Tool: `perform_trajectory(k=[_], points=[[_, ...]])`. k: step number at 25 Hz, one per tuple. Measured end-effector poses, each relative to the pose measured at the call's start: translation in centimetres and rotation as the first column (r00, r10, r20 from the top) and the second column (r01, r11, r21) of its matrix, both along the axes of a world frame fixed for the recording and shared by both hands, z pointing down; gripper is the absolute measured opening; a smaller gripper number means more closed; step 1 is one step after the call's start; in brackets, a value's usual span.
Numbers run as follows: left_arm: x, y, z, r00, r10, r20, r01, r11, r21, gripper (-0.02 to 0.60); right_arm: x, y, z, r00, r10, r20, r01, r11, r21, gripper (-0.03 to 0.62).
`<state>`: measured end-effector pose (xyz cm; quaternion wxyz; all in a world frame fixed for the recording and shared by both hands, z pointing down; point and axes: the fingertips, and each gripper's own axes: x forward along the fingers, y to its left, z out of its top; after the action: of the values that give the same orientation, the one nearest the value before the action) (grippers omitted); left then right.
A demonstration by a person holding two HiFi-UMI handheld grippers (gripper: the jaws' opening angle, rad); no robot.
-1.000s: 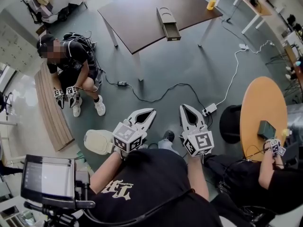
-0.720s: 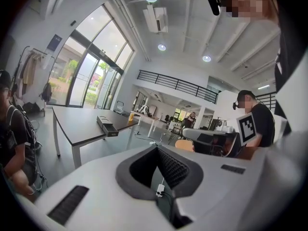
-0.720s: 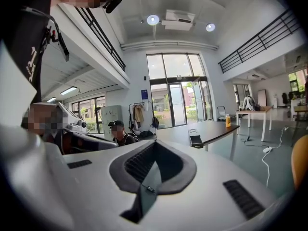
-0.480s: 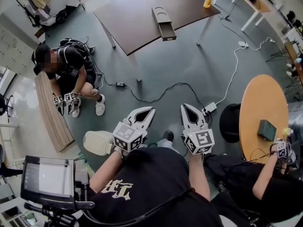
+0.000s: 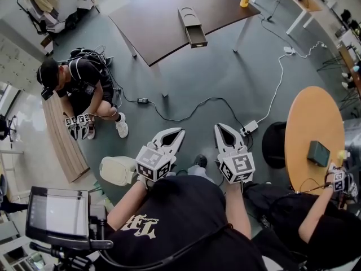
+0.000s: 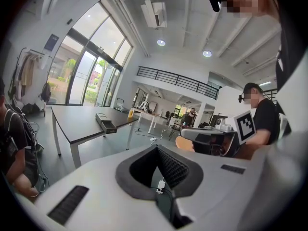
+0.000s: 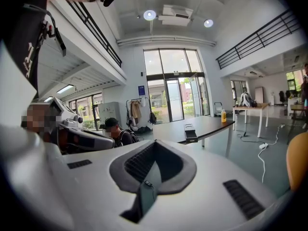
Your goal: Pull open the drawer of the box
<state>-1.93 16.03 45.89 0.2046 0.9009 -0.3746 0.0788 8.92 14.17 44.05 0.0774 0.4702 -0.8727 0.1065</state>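
Box (image 5: 188, 17) on table (image 5: 158, 21), drawer (image 5: 198, 37) seemingly ajar; cable (image 5: 192, 113) across floor (image 5: 220, 72) between; left gripper (image 5: 180, 132), right gripper (image 5: 218, 128) jaws closed.

— What is standing at the far end?
— A dark brown rectangular table (image 5: 152, 27) is standing on the grey-green floor (image 5: 214, 78); a round orange wooden table (image 5: 310, 126) is sitting on the right.
— And the light?
— Daylight is coming through tall glass windows (image 7: 173, 88).

A long, narrow grey box (image 5: 188, 17) lies flat on the dark brown worktop (image 5: 158, 21), its drawer (image 5: 198, 37) partly out at the near end.
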Motion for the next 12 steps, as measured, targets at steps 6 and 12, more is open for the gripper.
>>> perform_trajectory(k=[6,12], points=[[-0.18,0.13,0.3,1.0,0.0,0.004,0.0,1.0,0.001,0.006,-0.19,0.16,0.71,1.0,-0.001,-0.005,0.001,1.0,-0.012,-0.011],[0.25,0.51,0.4,1.0,0.002,0.011,-0.002,1.0,0.0,0.006,0.16,0.34,0.68,1.0,-0.001,0.005,0.001,1.0,-0.011,-0.012]])
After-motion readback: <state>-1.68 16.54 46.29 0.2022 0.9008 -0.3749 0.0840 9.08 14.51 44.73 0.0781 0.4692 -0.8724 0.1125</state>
